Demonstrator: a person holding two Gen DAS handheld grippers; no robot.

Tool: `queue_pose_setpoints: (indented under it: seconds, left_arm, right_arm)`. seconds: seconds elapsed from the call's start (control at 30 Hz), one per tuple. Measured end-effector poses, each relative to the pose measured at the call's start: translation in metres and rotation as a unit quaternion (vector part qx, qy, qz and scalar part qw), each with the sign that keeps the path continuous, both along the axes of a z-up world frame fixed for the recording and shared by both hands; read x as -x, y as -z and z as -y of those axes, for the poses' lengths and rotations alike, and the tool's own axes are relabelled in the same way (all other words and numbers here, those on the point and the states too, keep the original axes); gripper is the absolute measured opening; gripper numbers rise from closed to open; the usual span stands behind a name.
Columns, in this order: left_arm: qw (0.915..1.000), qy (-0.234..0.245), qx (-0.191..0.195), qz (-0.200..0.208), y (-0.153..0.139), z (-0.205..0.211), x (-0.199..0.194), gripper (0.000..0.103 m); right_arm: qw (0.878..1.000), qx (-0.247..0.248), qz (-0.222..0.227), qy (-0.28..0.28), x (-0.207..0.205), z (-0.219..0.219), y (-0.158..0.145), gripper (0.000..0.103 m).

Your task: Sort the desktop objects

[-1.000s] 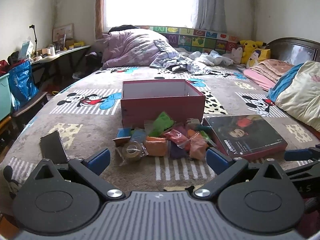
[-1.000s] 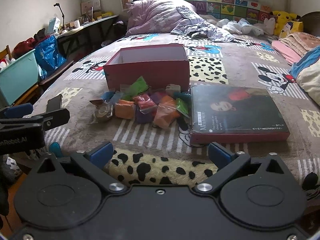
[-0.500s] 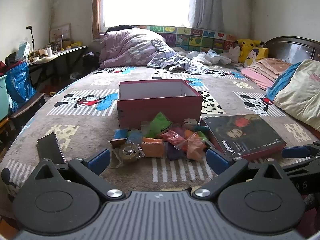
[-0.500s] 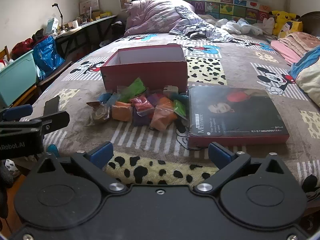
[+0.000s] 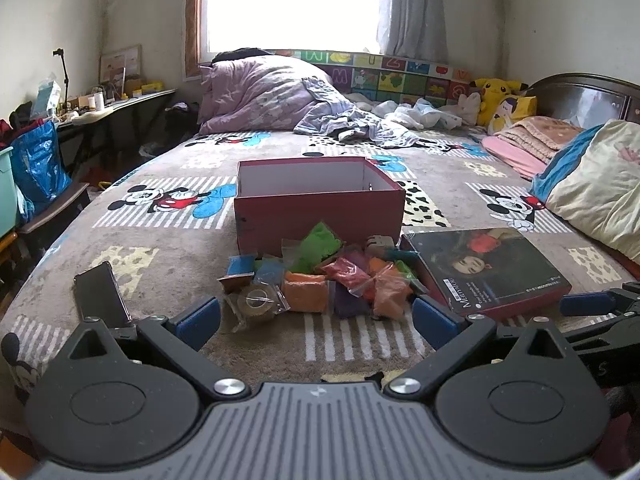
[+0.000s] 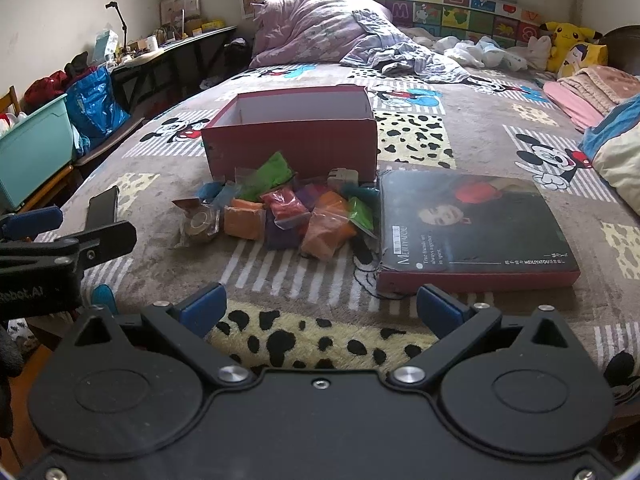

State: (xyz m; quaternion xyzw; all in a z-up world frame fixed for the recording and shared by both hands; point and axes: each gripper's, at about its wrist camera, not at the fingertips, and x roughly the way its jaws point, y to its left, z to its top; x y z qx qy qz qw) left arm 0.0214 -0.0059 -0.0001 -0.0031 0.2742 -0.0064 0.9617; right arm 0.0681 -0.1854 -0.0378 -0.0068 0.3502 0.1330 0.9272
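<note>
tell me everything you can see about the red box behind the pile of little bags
The red box is an open-topped cardboard carton, dull red outside and white inside, with no lid on it. It sits upright and level on the patterned bedspread. As much of the inside as shows is bare; the floor is hidden. The pile of bags lies against its near wall, the green bag leaning on it.

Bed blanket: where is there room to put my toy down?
Bare blanket lies between the bag pile and the right gripper, and between the phone and the red box. It is crowded just in front of the box, where bags press against the book.
</note>
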Motion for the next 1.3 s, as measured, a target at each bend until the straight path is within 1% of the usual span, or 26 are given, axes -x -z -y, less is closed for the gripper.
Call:
queue_pose_setpoints:
  seconds: [0.37, 0.6, 0.87, 1.0, 1.1, 1.17, 1.27, 1.3]
  left_arm:
    - [0.9999, 0.004, 0.01, -0.005, 0.002, -0.005, 0.001, 0.102]
    - [1.0, 0.004, 0.003, -0.006, 0.006, -0.004, -0.007, 0.102]
    - [0.9999, 0.002, 0.007, -0.009, 0.012, -0.008, -0.018, 0.102]
    - [0.9998, 0.002, 0.016, -0.011, 0.016, -0.013, -0.025, 0.102]
    - [0.9996, 0.005, 0.029, -0.004, 0.022, -0.019, -0.031, 0.102]
    - [0.9993, 0.009, 0.034, 0.01, 0.027, -0.024, -0.036, 0.102]
    - [0.9992, 0.019, 0.028, 0.021, 0.038, -0.03, -0.045, 0.102]
    - [0.9994, 0.017, 0.026, 0.016, 0.041, -0.033, -0.049, 0.102]
  right_arm:
    - [1.0, 0.003, 0.0, -0.002, -0.002, 0.0, 0.001, 0.102]
    - [1.0, 0.005, -0.003, -0.001, -0.005, -0.003, 0.004, 0.102]
    - [1.0, 0.007, -0.011, -0.001, -0.015, -0.004, 0.009, 0.102]
    - [1.0, 0.007, -0.013, -0.001, -0.021, -0.003, 0.012, 0.102]
    - [1.0, 0.004, -0.012, -0.006, -0.026, -0.003, 0.015, 0.102]
    - [1.0, -0.006, -0.008, -0.012, -0.03, -0.003, 0.016, 0.102]
    - [1.0, -0.01, -0.002, -0.019, -0.037, -0.003, 0.02, 0.103]
    - [1.0, -0.012, 0.001, -0.02, -0.04, -0.003, 0.021, 0.102]
